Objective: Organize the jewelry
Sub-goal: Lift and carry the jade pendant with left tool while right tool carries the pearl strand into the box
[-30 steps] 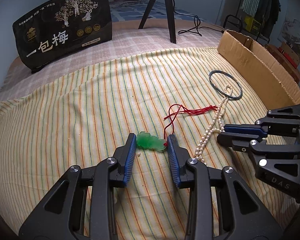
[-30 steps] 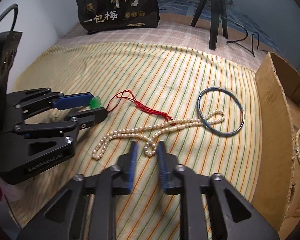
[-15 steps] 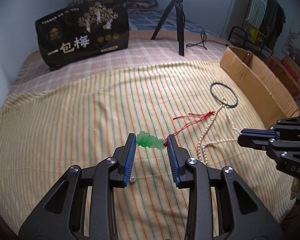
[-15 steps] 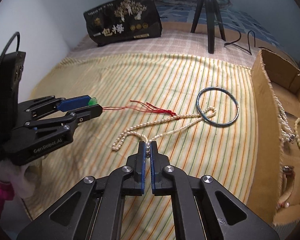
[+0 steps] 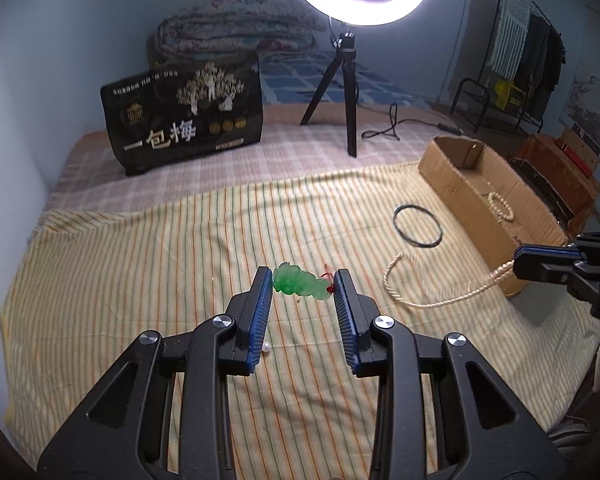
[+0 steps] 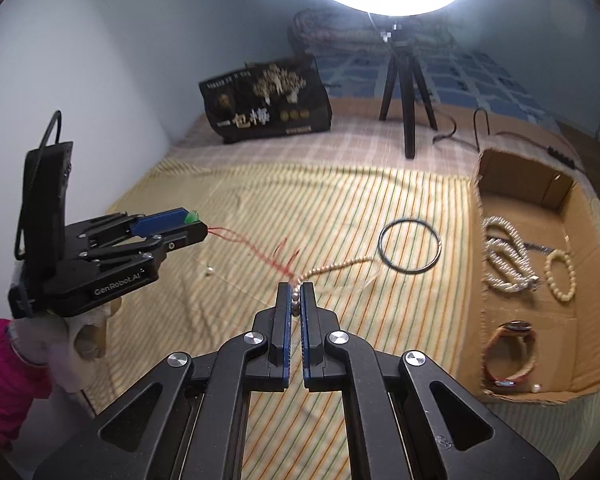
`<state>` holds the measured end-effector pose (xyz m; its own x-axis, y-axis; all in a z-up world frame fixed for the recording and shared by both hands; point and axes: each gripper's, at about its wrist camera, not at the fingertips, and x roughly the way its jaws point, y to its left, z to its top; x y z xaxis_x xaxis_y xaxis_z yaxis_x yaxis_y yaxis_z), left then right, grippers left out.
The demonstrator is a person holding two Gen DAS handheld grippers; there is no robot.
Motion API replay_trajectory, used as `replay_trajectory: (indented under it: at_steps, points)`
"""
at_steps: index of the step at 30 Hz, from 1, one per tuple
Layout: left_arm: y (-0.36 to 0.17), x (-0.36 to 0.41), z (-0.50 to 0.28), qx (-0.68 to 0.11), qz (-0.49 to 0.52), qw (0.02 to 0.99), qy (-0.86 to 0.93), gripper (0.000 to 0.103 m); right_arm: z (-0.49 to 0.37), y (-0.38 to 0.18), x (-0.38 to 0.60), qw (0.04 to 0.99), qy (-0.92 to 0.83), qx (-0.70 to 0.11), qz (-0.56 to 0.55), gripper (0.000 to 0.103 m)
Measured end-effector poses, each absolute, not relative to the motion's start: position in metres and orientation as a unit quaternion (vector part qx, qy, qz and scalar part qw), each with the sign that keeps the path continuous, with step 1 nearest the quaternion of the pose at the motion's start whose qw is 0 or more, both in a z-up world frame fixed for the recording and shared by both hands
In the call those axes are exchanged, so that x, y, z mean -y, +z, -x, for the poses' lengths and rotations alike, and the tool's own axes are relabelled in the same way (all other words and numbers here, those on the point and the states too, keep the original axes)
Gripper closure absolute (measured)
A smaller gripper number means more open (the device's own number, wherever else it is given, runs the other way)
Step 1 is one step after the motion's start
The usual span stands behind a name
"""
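My left gripper (image 5: 303, 282) is shut on a green jade pendant (image 5: 298, 286), held above the striped cloth (image 5: 140, 280); its red cord (image 6: 256, 244) trails down from it. In the right wrist view the left gripper (image 6: 198, 226) hangs at the left. My right gripper (image 6: 295, 296) is shut on a pearl necklace (image 6: 332, 268), whose strand (image 5: 432, 300) droops to the cloth. A dark bangle (image 5: 417, 225) lies flat near the cardboard box (image 6: 580, 216). One loose pearl (image 6: 209, 271) rests on the cloth.
The box at the right holds a coiled bead string (image 6: 504, 256), a bead bracelet (image 6: 560, 276) and a red-banded watch (image 6: 510, 354). A black printed bag (image 5: 184, 116) and a ring-light tripod (image 5: 342, 92) stand at the back. A gloved hand with pink sleeve (image 6: 4, 364) holds the left gripper.
Both grippers have risen. The pendant left the cloth, its cord trailing. The right gripper shut on the pearl necklace and lifted it off the bangle.
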<state>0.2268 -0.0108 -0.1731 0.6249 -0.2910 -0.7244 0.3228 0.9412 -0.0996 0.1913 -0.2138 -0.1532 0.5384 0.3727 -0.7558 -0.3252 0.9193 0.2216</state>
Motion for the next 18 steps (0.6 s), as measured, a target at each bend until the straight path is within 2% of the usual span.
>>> replay_trajectory:
  at_steps: [18]
  points:
    - [-0.109, 0.038, -0.197, -0.352, -0.035, 0.916, -0.191, 0.071, -0.153, -0.074, 0.245, 0.905, 0.2, -0.375, -0.008, 0.1]
